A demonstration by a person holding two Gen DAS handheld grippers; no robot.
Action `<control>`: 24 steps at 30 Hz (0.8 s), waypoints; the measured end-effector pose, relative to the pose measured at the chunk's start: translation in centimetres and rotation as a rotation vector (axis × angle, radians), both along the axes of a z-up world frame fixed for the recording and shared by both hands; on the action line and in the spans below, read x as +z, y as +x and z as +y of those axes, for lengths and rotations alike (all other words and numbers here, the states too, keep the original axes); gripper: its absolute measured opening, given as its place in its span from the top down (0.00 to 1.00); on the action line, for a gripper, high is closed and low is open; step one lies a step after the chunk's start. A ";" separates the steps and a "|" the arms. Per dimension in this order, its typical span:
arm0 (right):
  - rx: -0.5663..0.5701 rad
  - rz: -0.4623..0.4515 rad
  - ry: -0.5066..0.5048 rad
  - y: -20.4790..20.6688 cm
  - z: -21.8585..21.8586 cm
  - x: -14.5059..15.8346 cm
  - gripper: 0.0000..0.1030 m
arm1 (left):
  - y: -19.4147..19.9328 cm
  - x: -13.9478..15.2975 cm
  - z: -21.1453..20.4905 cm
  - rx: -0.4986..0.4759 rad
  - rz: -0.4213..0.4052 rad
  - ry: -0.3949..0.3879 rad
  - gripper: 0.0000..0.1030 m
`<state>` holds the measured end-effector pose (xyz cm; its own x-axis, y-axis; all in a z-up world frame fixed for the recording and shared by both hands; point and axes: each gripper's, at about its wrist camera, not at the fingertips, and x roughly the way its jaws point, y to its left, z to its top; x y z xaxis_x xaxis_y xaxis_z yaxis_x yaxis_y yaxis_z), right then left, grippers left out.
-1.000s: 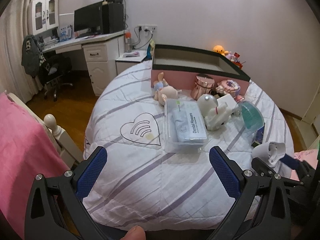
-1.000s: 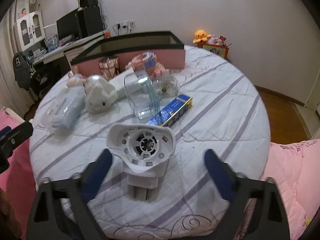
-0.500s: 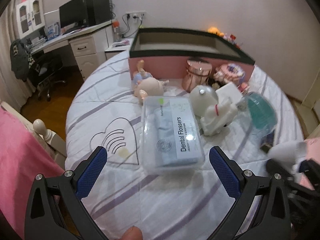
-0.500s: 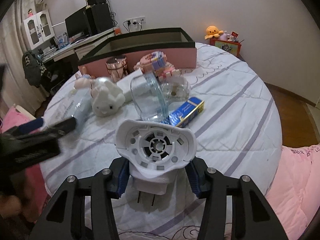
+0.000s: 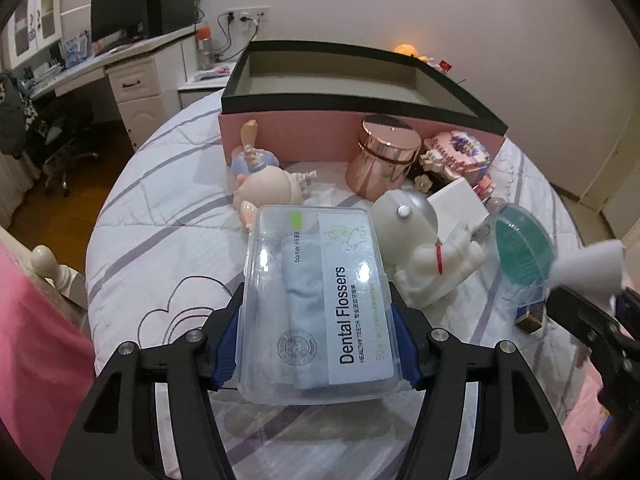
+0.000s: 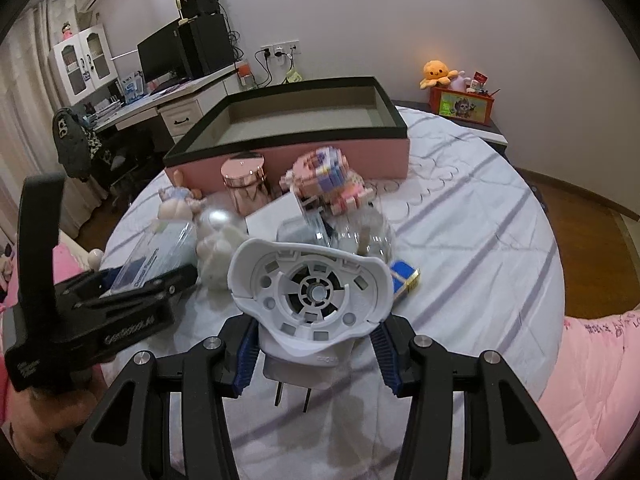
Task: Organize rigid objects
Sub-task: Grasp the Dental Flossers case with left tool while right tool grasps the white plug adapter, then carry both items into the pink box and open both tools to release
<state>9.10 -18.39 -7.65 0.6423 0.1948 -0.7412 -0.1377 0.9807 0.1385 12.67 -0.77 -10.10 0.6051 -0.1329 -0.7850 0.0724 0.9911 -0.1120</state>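
My left gripper point(image 5: 316, 344) has its blue pads clamped on the long sides of the clear plastic box of dental flossers point(image 5: 318, 312), while my right gripper point(image 6: 316, 350) is closed on the base of the white plastic plug-in device with a vented round face point(image 6: 310, 290), prongs hanging below. I judge both are held clear of the striped white bedspread point(image 6: 460, 240) so they can go into the open pink box with the black rim point(image 6: 296, 128) behind the clutter (copper tin, astronaut figure and the rest). The box looks empty, so sorting has barely begun.
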 end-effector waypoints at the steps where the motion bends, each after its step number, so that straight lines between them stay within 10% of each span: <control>1: 0.003 0.000 0.002 0.2 0.1 0.1 0.51 | 0.1 0.2 0.1 -0.004 -0.003 -0.001 0.38; 24: 0.046 -0.129 -0.009 12.0 0.7 6.6 0.51 | 8.5 11.0 2.8 0.021 -0.250 -0.027 0.38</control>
<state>21.13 -17.66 -1.01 0.7227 0.2203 -0.6551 -0.1986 0.9741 0.1085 21.17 2.08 0.94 0.7828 -0.1373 -0.6069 0.0808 0.9895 -0.1195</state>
